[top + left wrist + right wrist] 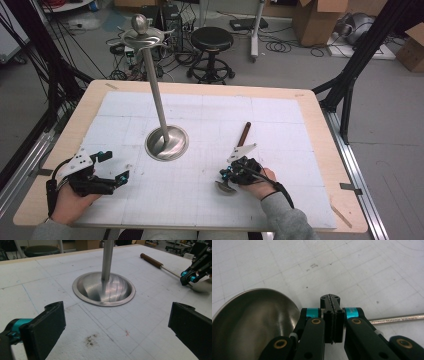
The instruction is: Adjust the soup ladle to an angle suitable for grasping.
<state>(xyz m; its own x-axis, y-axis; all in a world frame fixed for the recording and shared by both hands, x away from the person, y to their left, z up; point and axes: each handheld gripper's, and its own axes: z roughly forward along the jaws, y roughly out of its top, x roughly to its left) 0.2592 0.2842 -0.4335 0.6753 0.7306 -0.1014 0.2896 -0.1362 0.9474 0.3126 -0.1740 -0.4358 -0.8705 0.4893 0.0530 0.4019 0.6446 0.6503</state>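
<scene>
The table [310, 107] is the largest thing here, a pale wooden top covered almost to its edges by a white gridded mat [210, 200]. Beyond its far edge, on the grey floor, stand a black round stool [212, 39], some cardboard boxes [316, 19] and a tangle of cables [131, 70], all well apart from the work.

Near the middle of the mat stands a tall metal stand [156, 95]: a round dished base [120, 288] with a straight pole rising from it to a small tray and a knob at the top. It sits between the two hands, a little nearer the left one, and nothing touches it.

The ladle [239, 150] lies on the mat to the right of the stand, well clear of the base. Its brown wooden handle [151, 260] points toward the far edge, its thin metal shaft [397, 318] runs back toward the person, and its shiny bowl [249, 322] lies nearest the person.

The right gripper [231, 172], held in the right hand [260, 182], sits over the shaft just beside the bowl. Its jaws are pressed flat together; in the right gripper view the shaft passes behind them, and it is hard to say whether they pinch it.

The left gripper [114, 167], in the left hand [70, 200], rests low over the mat at the near left, its jaws spread wide with nothing but bare mat between them, facing the stand's base.
</scene>
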